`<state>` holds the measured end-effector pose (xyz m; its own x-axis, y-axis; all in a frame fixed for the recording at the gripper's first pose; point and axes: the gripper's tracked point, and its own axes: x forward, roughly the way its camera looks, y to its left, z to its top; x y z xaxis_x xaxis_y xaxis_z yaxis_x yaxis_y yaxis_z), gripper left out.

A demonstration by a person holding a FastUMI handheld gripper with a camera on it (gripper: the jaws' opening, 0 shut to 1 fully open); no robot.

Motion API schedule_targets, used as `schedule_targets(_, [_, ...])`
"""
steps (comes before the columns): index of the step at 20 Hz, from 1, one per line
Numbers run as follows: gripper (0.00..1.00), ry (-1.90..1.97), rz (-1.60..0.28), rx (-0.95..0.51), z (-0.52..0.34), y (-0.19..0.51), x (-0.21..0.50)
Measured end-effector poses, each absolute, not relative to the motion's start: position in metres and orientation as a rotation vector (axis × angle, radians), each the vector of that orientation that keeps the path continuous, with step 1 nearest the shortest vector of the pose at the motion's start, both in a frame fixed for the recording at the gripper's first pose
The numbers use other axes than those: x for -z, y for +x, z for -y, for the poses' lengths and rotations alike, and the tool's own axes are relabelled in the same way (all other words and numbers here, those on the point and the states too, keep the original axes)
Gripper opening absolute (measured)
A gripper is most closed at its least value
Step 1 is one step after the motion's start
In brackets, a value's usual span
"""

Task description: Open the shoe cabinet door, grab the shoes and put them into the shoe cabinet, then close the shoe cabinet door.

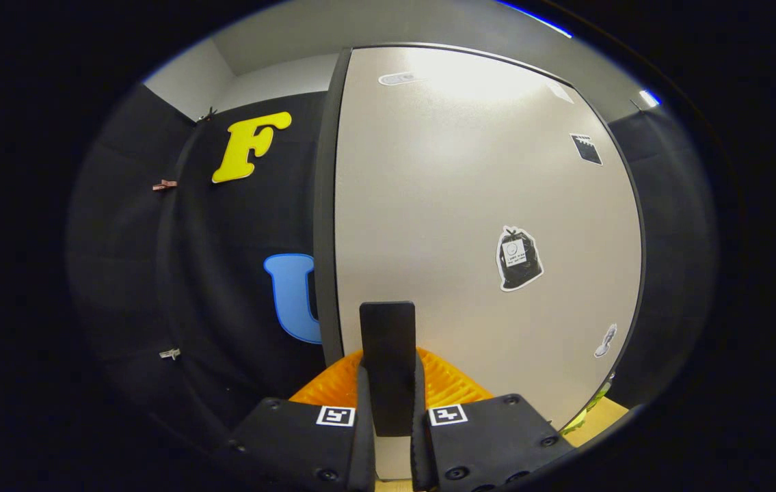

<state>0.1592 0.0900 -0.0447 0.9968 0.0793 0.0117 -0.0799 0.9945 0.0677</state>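
Shoe cabinet door just ahead | gripper fingers pinching its dark upright handle | sticker on door face

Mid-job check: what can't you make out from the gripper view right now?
- Cabinet inside: hidden behind the cabinet door.
- Shoes: only a yellow-green sliver past the door's lower corner; too little to identify.
- Stickers on the door: print too small.
- Gripper: fingers shut on the black handle, which covers the door behind it.
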Motion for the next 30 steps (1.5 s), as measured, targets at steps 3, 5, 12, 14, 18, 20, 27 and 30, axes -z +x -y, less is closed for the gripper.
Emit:
schedule_targets(3, [0.17, 0.070, 0.019, -0.107, -0.090, 0.145, 0.042])
schedule_targets(5, [0.17, 0.070, 0.014, -0.132, -0.088, 0.134, 0.040])
schedule_targets(12, [0.17, 0.085, -0.006, -0.223, -0.056, 0.069, 0.037])
schedule_targets(14, [0.17, 0.086, -0.008, -0.241, -0.046, 0.050, 0.036])
schedule_targets(18, [0.17, 0.079, -0.006, -0.266, -0.024, 0.016, 0.032])
schedule_targets(20, [0.17, 0.079, -0.008, -0.272, -0.012, 0.000, 0.031])
schedule_targets(27, [0.17, 0.077, -0.017, -0.272, 0.030, -0.038, 0.027])
schedule_targets(30, [0.17, 0.078, -0.017, -0.255, 0.052, -0.051, 0.026])
